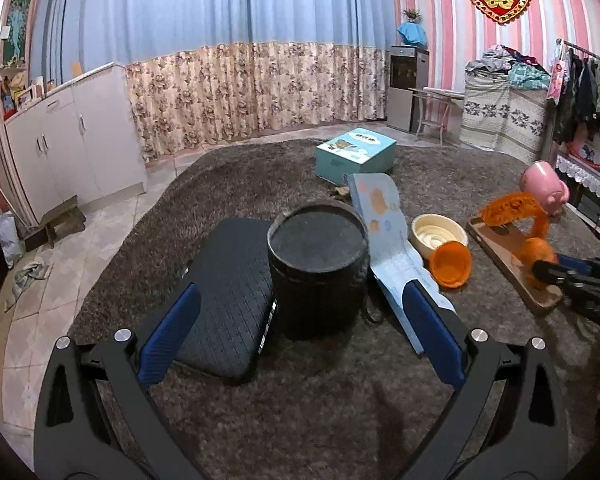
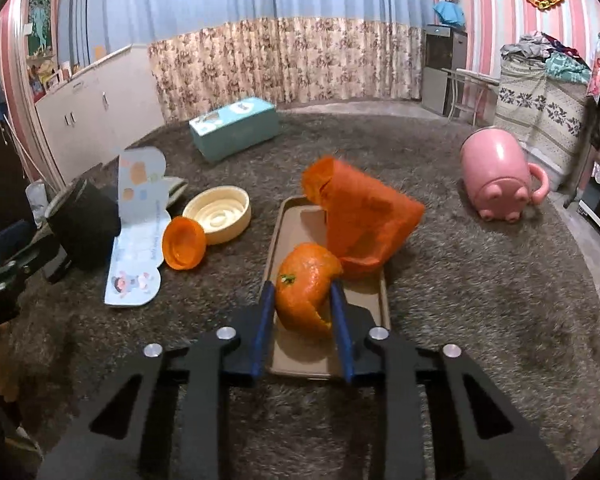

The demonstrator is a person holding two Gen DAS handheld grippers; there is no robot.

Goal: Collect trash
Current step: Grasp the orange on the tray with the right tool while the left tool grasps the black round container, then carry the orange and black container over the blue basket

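Note:
On a wooden tray (image 2: 300,216) lies an orange peel (image 2: 306,284), with my right gripper (image 2: 302,290) shut on it, one blue pad against each side. A crumpled orange bag (image 2: 364,216) stands on the tray just behind. In the left wrist view the same peel (image 1: 538,254) shows at the far right in the right gripper (image 1: 548,270). My left gripper (image 1: 302,296) is open, its fingers spread wide to either side of a black round bin (image 1: 318,272) on the carpet without touching it.
An orange cup (image 2: 184,248), a cream bowl (image 2: 218,212) and a folded booklet (image 2: 140,208) lie between bin and tray. A pink pig mug (image 2: 496,172) lies at the right, a teal box (image 2: 236,126) farther back. A black cushion (image 1: 228,292) sits left of the bin.

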